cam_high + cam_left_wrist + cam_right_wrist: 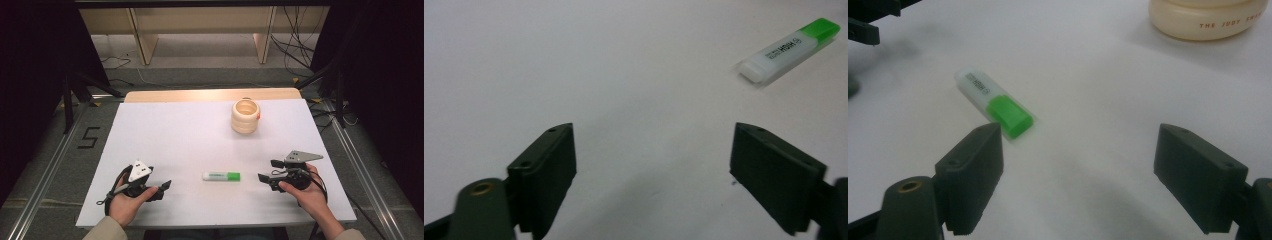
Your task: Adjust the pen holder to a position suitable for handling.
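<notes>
The green-capped highlighter (221,176) lies flat on the white table sheet (175,130), near the front edge, between the two grippers and clear of both. Its long axis runs left to right, with the green cap toward the right gripper (265,179) and the white barrel toward the left gripper (164,187). Both grippers rest low on the sheet in the person's hands, each with its jaws spread wide and holding nothing. In the right gripper view the highlighter (995,103) sits just ahead of the jaws and off to one side, cap end nearest. In the left gripper view the highlighter (789,50) lies farther off, at the upper corner. The step in hand appears to be the approach for a pick-up, and the right gripper is the better placed. Turn that gripper so the jaws straddle the barrel across its narrow width, not along its length. Centre the body between the pads before closing, keep the jaw tips just above the sheet, and close evenly so the highlighter does not skid or spin. The cream ring-shaped holder (245,116) stands well apart at the far side and does not obstruct the approach.
</notes>
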